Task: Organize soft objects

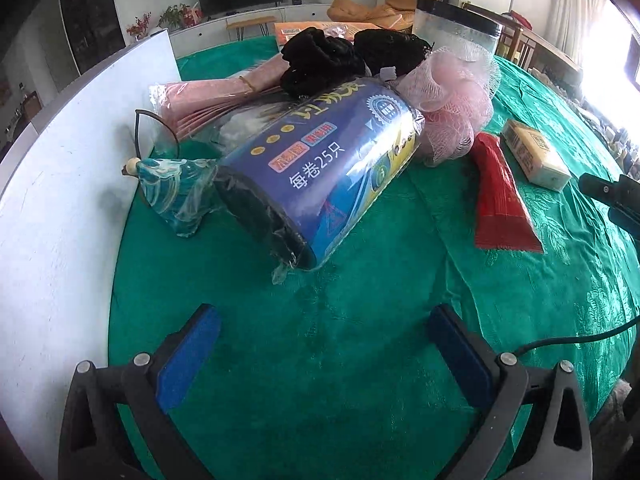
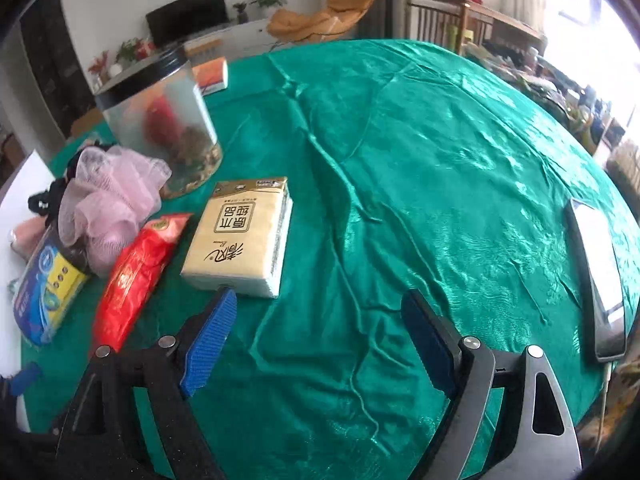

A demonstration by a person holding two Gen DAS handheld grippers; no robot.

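Soft items lie heaped on the green tablecloth (image 1: 360,360). A blue pack of bin-bag rolls (image 1: 320,172) lies in front of my left gripper (image 1: 324,316), which is open and empty just short of it. Behind the pack are black fabric (image 1: 320,60), a pink mesh sponge (image 1: 452,112), a pink wrapped bundle (image 1: 200,104) and a teal wrapped item (image 1: 176,192). A red packet (image 1: 500,196) and a tissue pack (image 1: 536,156) lie to the right. My right gripper (image 2: 320,304) is open and empty, its left fingertip close to the tissue pack (image 2: 244,236), beside the red packet (image 2: 136,268).
A white board (image 1: 60,200) borders the pile on the left. A clear jar with a black lid (image 2: 160,120) stands behind the sponge (image 2: 112,204). A phone (image 2: 600,280) lies at the table's right edge. An orange box (image 2: 212,76) sits at the back.
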